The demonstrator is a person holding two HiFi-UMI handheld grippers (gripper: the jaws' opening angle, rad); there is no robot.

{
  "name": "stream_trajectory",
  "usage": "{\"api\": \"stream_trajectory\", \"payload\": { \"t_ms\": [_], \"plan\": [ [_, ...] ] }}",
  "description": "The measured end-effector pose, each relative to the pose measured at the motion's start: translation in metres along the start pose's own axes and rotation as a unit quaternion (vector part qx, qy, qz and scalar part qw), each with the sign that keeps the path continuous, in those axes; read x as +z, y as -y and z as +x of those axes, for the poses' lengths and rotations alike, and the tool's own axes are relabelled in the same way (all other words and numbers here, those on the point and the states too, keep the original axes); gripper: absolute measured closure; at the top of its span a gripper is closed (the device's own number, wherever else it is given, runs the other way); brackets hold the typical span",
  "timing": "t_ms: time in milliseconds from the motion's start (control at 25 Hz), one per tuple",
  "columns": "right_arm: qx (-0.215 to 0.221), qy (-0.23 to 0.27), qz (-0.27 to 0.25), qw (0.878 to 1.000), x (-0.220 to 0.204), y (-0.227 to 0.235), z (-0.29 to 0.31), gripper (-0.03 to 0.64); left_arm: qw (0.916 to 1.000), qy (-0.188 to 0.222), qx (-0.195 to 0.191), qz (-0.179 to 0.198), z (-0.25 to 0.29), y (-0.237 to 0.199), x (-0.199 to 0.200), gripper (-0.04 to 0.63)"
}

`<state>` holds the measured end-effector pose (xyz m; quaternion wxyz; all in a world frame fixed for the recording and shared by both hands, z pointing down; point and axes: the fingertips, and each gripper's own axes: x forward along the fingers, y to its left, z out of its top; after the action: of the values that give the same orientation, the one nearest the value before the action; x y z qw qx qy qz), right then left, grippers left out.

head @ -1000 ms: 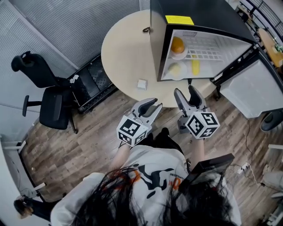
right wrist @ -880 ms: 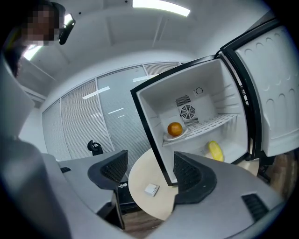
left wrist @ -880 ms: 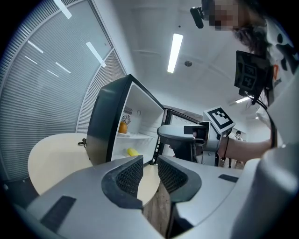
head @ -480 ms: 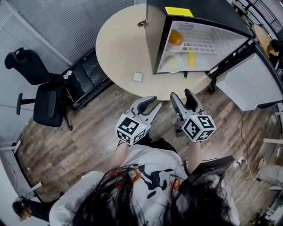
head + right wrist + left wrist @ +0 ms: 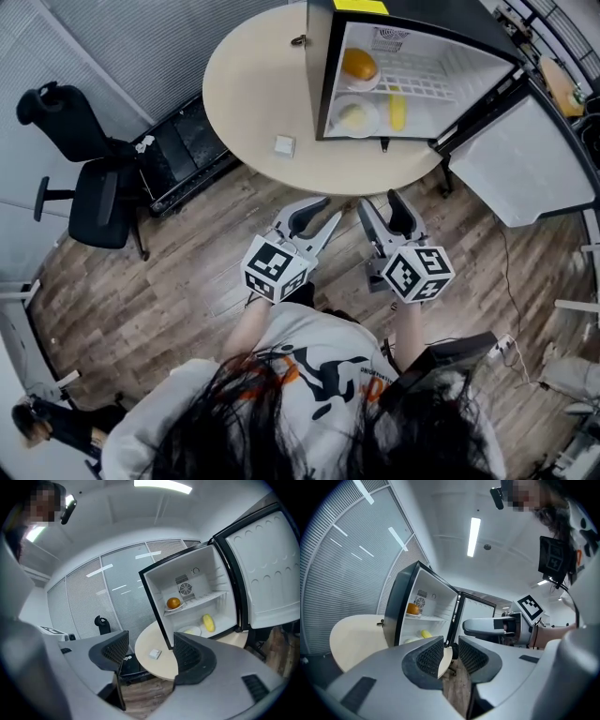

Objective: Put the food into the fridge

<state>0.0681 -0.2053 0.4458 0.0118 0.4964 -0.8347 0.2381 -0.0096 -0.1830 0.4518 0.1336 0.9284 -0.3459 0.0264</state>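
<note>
Left gripper [image 5: 328,208]: jaws a narrow slit apart, empty. Right gripper [image 5: 377,199]: spread wide, closing on nothing. Ahead of both, the open fridge [image 5: 314,66] on the worktop [image 5: 253,84] holds an orange [image 5: 359,64] and a yellow food [image 5: 397,108]. Only the right gripper view, not the left, shows a small white square [image 5: 155,654].

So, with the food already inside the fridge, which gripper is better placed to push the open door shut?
Probably the right. The right gripper is on the side where the door hangs open; its jaws are closing with nothing between them. The left gripper, also empty, is farther from it.
</note>
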Motion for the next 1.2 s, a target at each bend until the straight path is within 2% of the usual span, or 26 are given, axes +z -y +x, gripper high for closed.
{"api": "stream_trajectory", "payload": {
  "t_ms": [200,440,680,1200],
  "plan": [
    [0.016,-0.004,0.001,1.000,-0.015,-0.001,-0.045,0.314,0.9999,-0.009,0.011,0.005,-0.011,0.045,-0.013,0.502],
    [0.026,-0.003,-0.001,1.000,-0.035,0.000,-0.100,0.380,0.9998,-0.014,0.012,0.010,-0.024,0.106,-0.031,0.502],
    [0.034,-0.008,0.000,0.999,-0.056,-0.005,-0.144,0.403,0.9996,-0.021,0.015,0.013,-0.039,0.153,-0.049,0.502],
    [0.056,-0.016,-0.008,0.998,-0.089,-0.041,-0.186,0.417,0.9990,-0.018,0.034,0.021,-0.084,0.189,-0.064,0.502]
  ]
}}
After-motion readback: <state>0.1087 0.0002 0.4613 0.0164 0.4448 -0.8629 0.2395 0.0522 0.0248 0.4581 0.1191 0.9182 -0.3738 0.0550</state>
